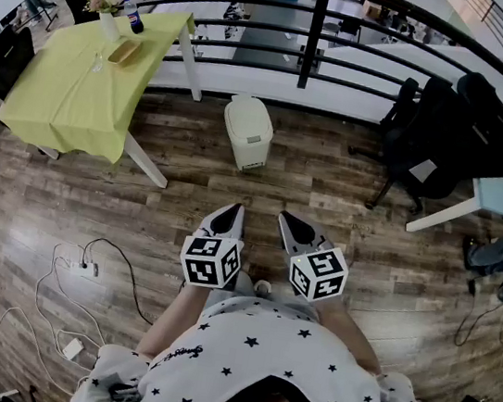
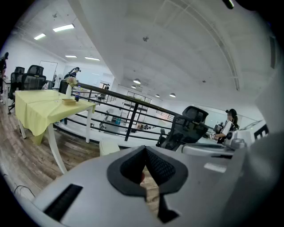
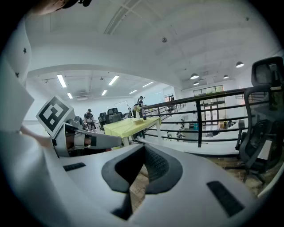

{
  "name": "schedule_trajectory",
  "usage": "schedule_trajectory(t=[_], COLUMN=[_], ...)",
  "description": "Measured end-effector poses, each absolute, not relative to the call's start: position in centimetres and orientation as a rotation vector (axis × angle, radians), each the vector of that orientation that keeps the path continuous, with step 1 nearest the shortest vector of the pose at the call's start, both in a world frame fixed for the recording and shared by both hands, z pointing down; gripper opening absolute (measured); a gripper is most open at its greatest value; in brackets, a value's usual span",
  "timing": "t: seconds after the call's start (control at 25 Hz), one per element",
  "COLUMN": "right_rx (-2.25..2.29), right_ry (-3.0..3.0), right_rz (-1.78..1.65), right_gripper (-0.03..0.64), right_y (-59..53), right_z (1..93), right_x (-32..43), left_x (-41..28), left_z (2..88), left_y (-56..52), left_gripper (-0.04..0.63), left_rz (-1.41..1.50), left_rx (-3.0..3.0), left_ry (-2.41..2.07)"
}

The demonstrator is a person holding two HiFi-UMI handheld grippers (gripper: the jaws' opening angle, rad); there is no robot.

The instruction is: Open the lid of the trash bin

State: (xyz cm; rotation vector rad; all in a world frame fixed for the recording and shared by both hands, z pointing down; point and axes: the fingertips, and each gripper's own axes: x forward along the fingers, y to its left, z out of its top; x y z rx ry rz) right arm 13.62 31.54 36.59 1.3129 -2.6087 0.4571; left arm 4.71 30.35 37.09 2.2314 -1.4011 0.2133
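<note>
While both my grippers hang close to my body, the item to be opened stands well ahead of them.

Item: bin [image 1: 247, 132]. Small, white, seemingly plastic, upright on the wood floor [image 1: 185, 204], just short of the railing [image 1: 314, 36] and right of the yellow table [image 1: 83, 77].

Lid [image 1: 246, 110]: down, flush on the bin's top.

Handling, as I judge it: light, stiff and smooth, so likely slippery under hard pads. The whole bin may slide or tip if the lid is pulled sharply. The best hold looks to be the lid's near edge, lifted gently. I cannot make out any handle or catch from here.

Left gripper [image 1: 234, 210]: jaws together at the tips, nothing between them.

Right gripper [image 1: 286, 219]: jaws likewise together, nothing held.

Position: the bin lies far of both tips and apart from them, roughly in line with the left gripper. In the left gripper view it shows just above and left of my closed tips [image 2: 145, 148]. The right gripper view does not show it.
</note>
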Motion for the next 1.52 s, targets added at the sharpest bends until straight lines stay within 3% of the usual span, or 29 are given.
schedule_trajectory(t=[1.0, 1.52], right_rx=[1.265, 1.286], right_ry=[-2.671, -2.642], right_rz=[0.459, 0.515], right_gripper=[-0.006, -0.006], right_y=[33.6, 29.9], right_z=[36.8, 37.8], right_x=[14.7, 14.9], left_x=[5.3, 4.5], left_z=[37.7, 38.9], left_y=[33.6, 29.6], left_gripper=[0.008, 0.008], left_rz=[0.16, 0.173], left_rx=[2.162, 2.126], left_ry=[-1.468, -1.463])
